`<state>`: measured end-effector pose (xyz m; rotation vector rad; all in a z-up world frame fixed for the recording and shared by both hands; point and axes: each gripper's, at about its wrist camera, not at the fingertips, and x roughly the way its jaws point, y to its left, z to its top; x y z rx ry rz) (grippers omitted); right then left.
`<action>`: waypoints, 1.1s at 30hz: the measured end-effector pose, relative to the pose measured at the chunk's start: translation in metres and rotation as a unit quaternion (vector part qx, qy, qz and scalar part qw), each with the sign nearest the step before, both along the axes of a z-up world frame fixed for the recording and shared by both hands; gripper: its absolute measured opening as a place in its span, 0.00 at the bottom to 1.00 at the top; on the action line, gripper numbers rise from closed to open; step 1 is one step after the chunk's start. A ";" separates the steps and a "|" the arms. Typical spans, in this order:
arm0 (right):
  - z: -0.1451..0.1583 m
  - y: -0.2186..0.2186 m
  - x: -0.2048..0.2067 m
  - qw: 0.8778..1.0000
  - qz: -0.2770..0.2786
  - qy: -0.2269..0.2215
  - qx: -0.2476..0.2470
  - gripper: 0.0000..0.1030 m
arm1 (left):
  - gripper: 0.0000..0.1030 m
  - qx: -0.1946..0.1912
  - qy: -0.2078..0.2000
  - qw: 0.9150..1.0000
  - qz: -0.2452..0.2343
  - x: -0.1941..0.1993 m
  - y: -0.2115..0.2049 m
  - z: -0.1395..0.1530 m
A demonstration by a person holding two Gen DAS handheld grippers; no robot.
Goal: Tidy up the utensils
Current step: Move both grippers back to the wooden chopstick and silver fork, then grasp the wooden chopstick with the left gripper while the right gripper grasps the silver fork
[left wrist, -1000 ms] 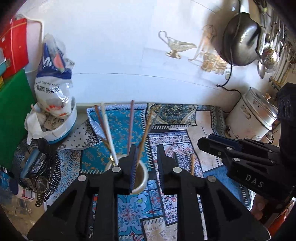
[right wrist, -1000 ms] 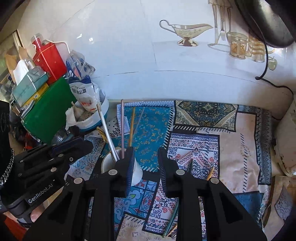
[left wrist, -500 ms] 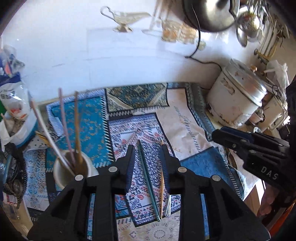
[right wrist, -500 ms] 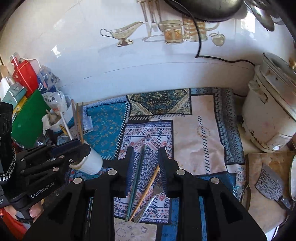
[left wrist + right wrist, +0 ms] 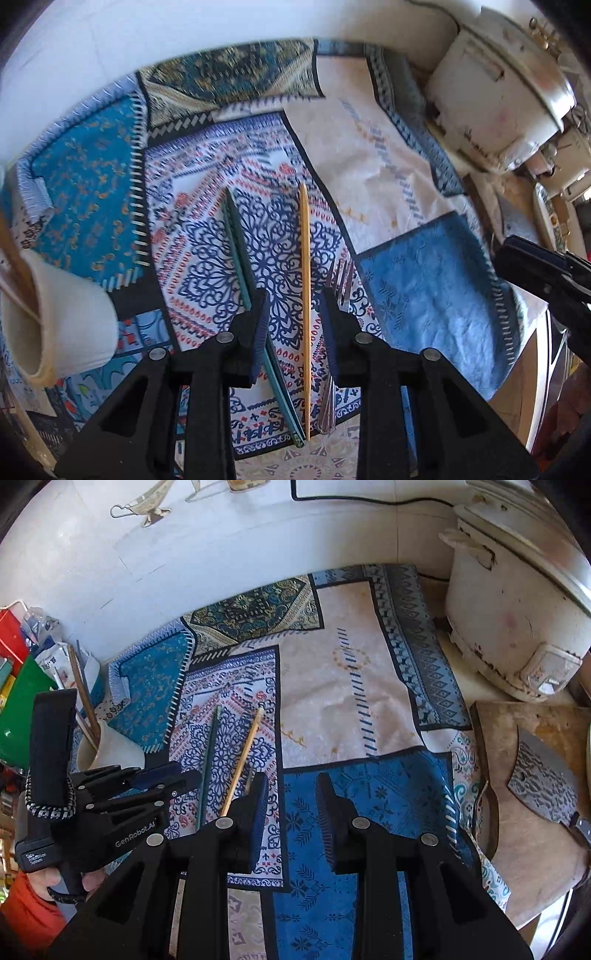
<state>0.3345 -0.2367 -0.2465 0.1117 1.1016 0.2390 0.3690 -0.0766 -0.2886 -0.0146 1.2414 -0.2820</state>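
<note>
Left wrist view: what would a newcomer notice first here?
Three loose utensils on the patterned cloth: a green chopstick, a yellow chopstick and a fork, side by side ahead of the left tongs. At far left stands a white cup with sticks in it.

- A green chopstick point(image 5: 243, 266) lay flat on the patterned cloth point(image 5: 207, 184), its far tip leaning slightly left.
- An orange chopstick point(image 5: 305, 295) lay just right of it, running near to far.
- A metal fork point(image 5: 334, 332) lay right of that, tines pointing far.
- A cream cup point(image 5: 70, 328) stood at the left, holding upright sticks.
</note>
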 end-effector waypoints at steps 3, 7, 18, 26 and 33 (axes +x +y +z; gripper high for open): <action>-0.012 -0.006 0.000 1.000 -0.002 0.017 0.004 0.23 | 0.26 0.008 0.022 1.000 -0.007 0.008 -0.008 -0.017; -0.028 -0.009 0.000 0.999 -0.002 0.038 0.006 0.23 | 0.26 0.023 0.034 0.999 -0.025 0.014 -0.017 -0.032; -0.050 -0.002 0.004 0.997 0.004 0.072 0.022 0.23 | 0.14 0.029 0.032 0.998 -0.040 0.031 -0.025 -0.041; -0.069 0.015 0.000 0.994 0.016 0.104 0.037 0.23 | 0.04 0.000 0.042 0.999 -0.033 0.044 -0.021 -0.042; -0.088 0.043 0.001 0.989 0.034 0.133 0.050 0.23 | 0.04 -0.053 0.011 0.999 -0.001 0.020 0.017 -0.004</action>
